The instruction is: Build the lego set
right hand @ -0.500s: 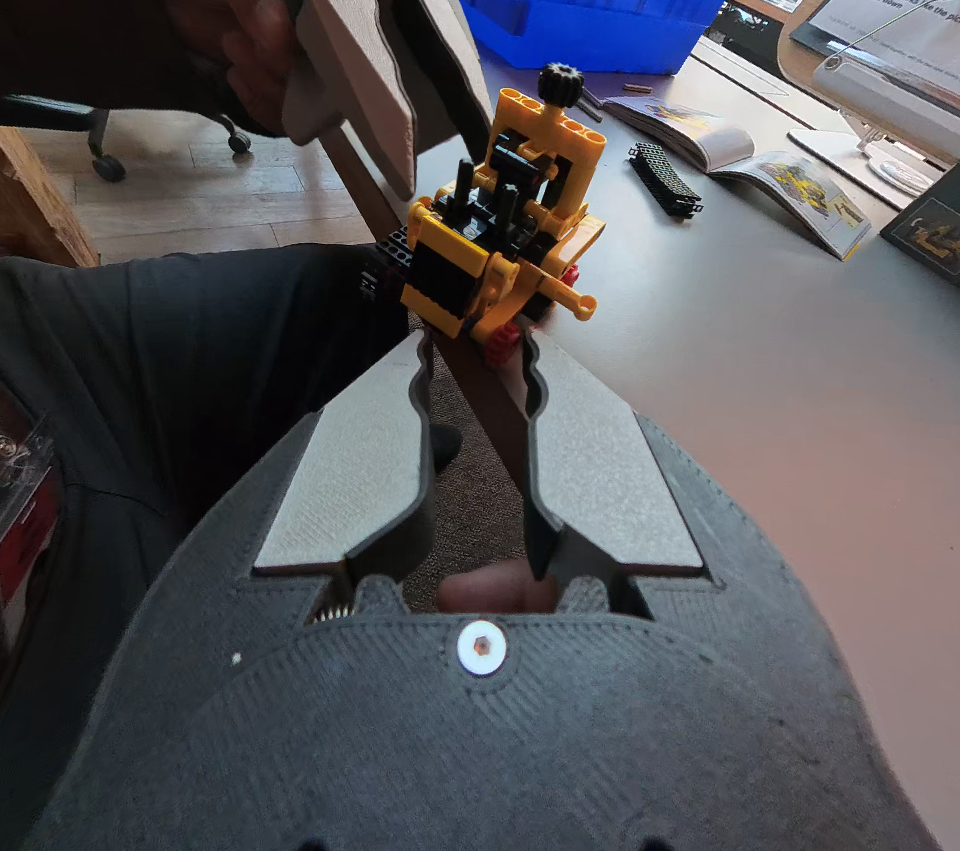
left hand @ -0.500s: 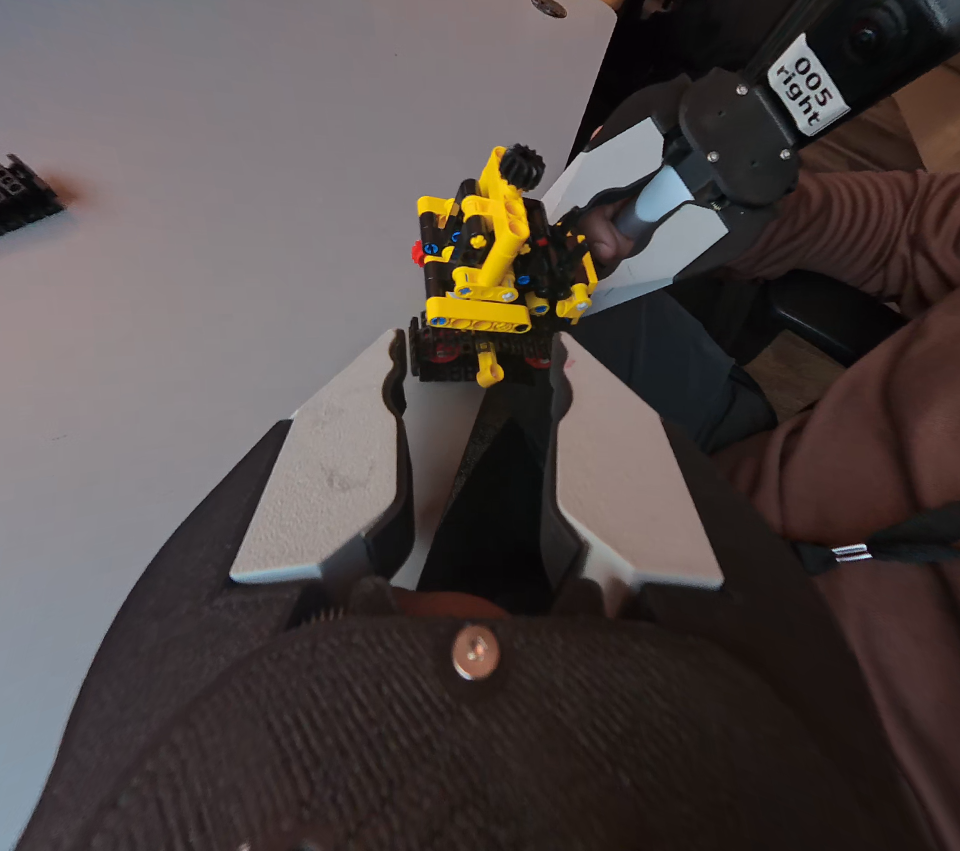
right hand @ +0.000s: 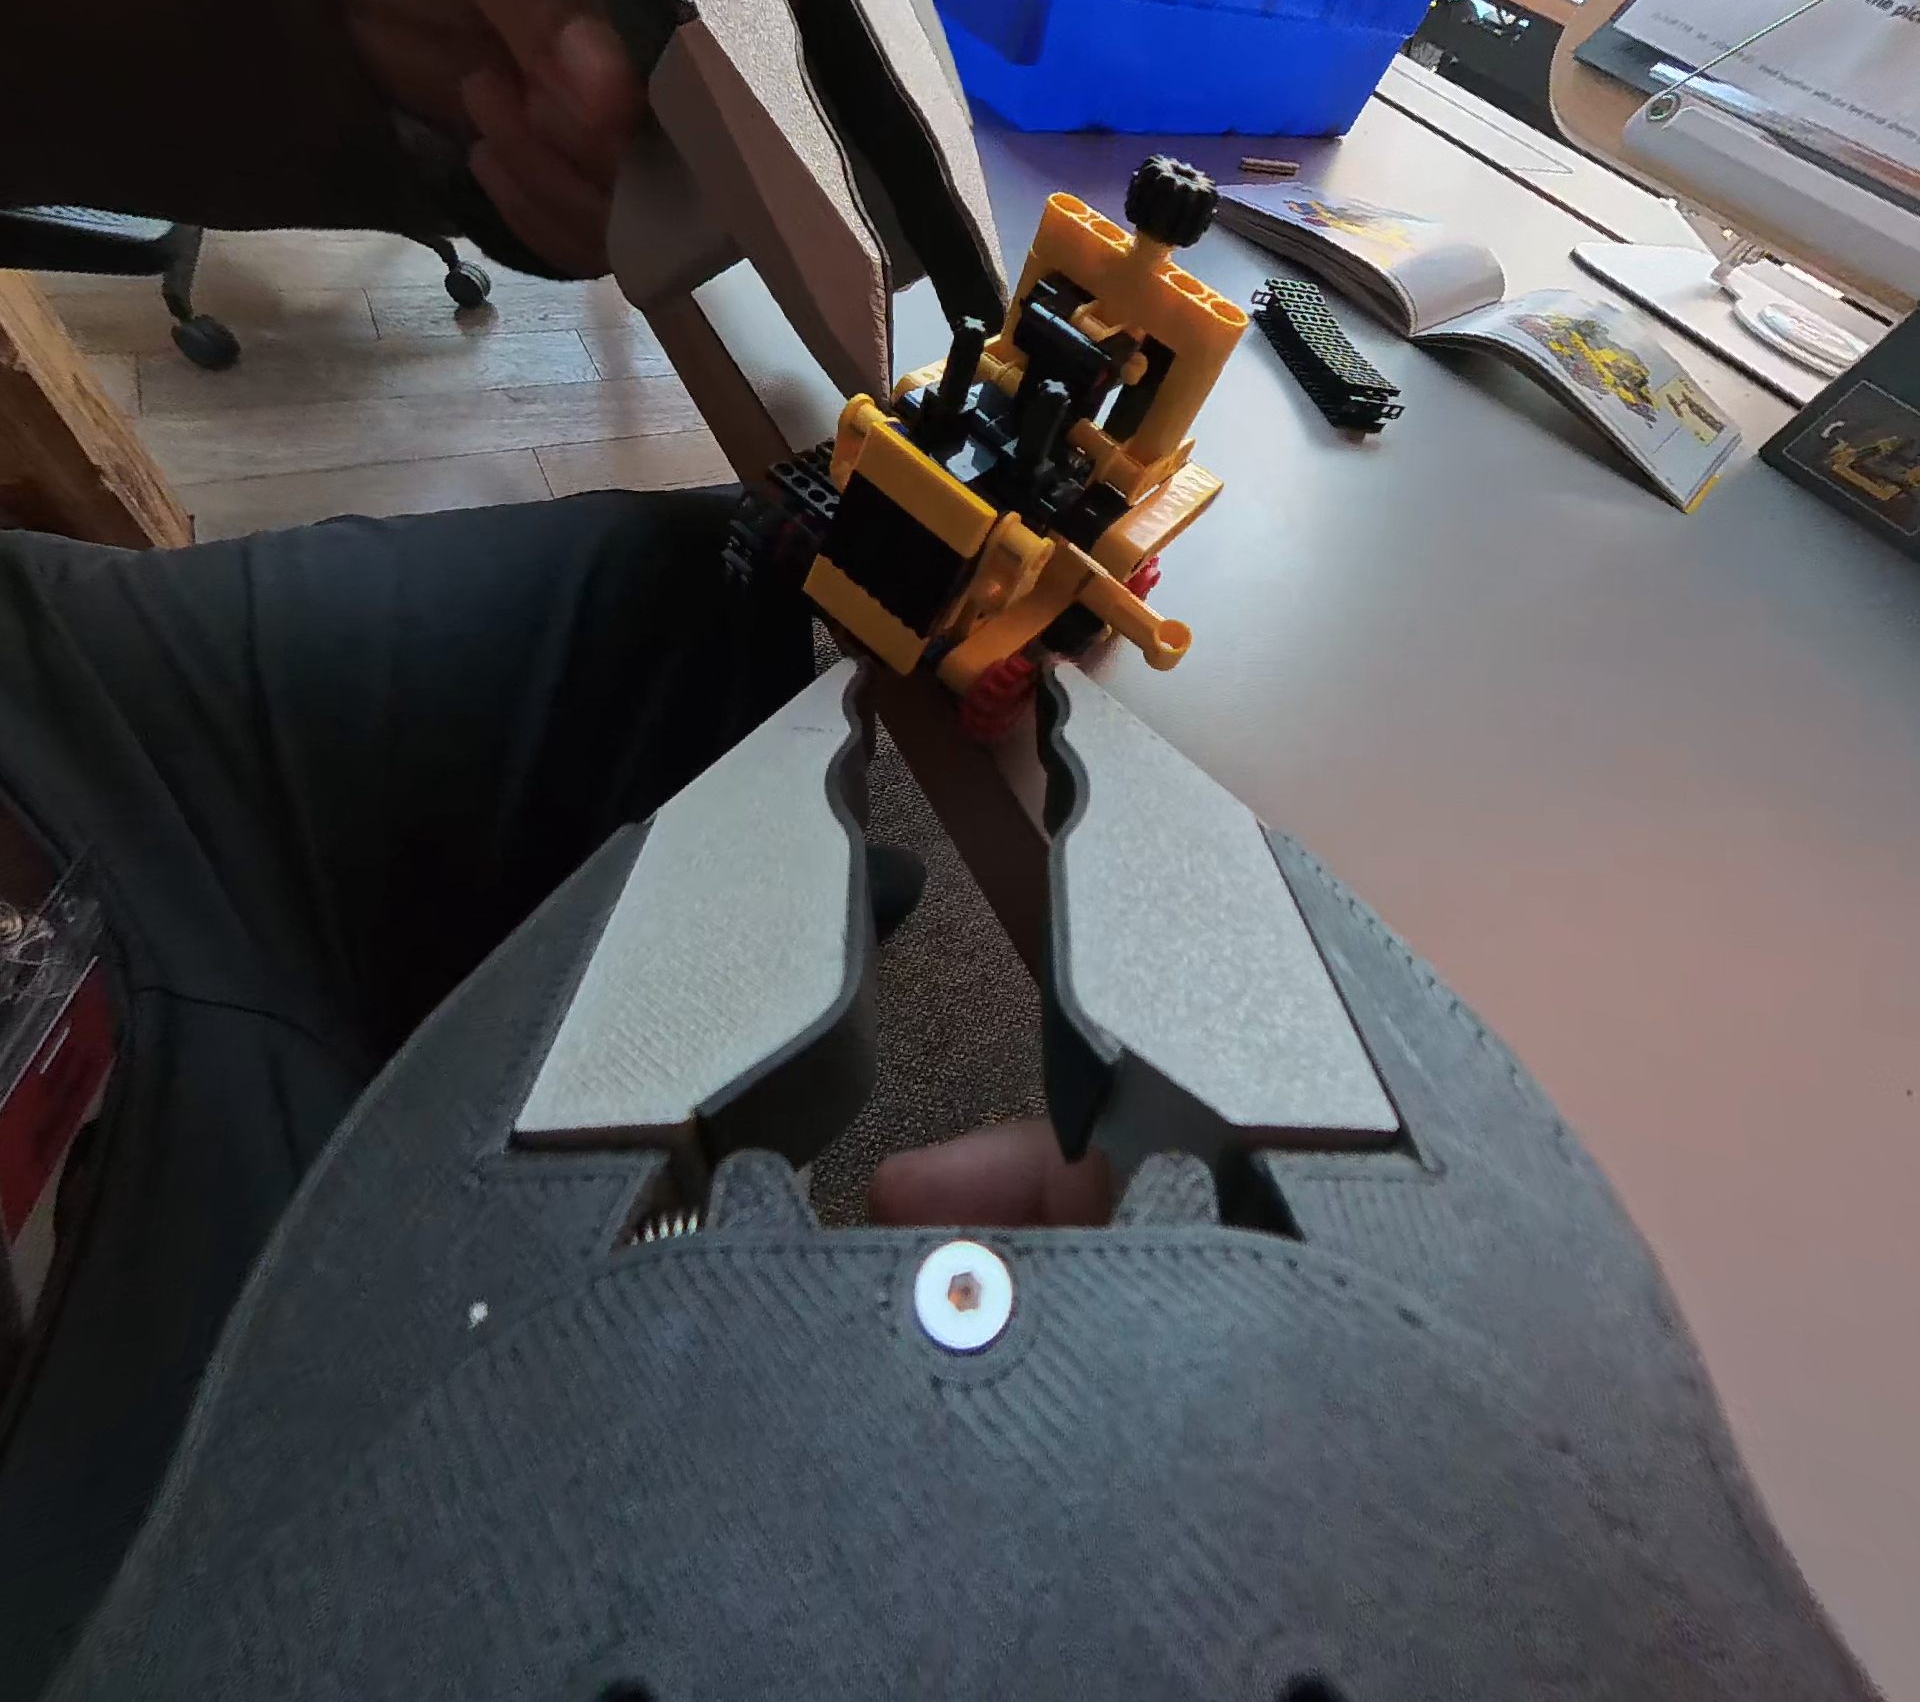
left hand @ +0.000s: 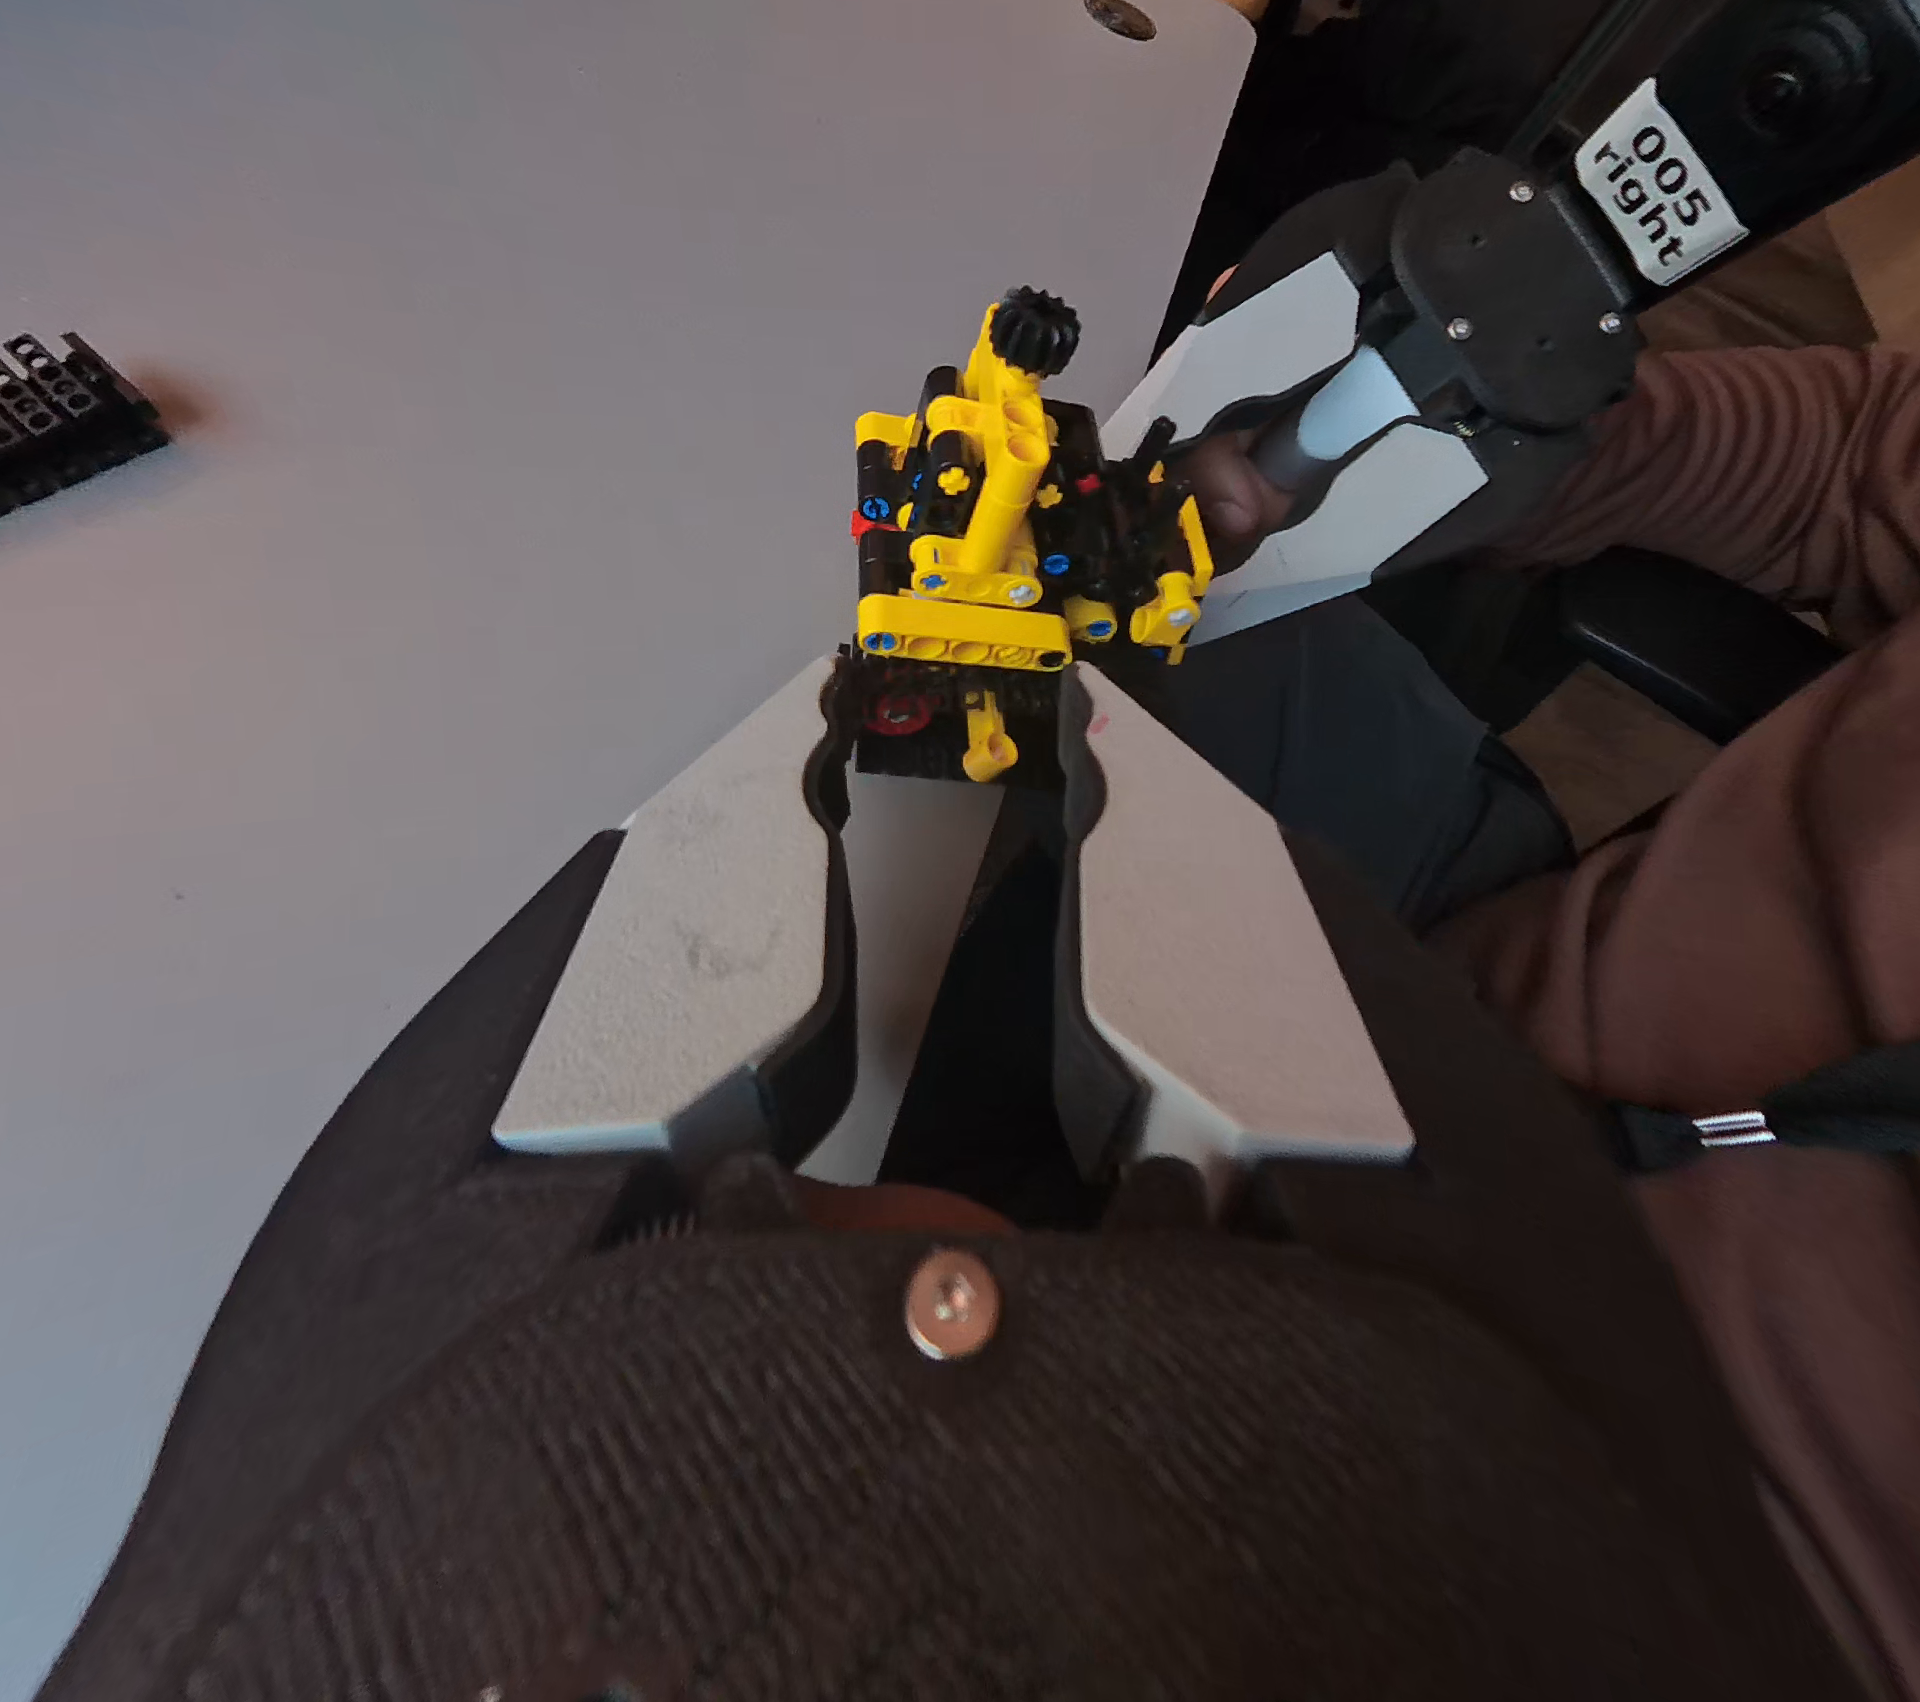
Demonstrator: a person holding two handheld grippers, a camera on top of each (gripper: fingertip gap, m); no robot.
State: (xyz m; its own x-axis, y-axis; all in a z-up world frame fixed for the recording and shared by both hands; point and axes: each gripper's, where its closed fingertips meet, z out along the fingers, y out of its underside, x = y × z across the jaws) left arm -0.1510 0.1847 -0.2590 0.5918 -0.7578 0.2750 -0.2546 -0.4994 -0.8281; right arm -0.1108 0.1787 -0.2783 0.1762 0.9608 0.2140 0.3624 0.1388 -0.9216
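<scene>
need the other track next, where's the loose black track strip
In the right wrist view the black track strip lies flat on the table, beyond the yellow model, beside the open instruction booklet.

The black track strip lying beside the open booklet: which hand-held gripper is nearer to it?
Left. The left hand-held gripper holds the model's far side, closer to the black track strip; the right hand-held gripper is at the model's near side.

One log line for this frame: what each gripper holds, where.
left gripper: shut on lego model | right gripper: shut on lego model | model at table edge
</scene>
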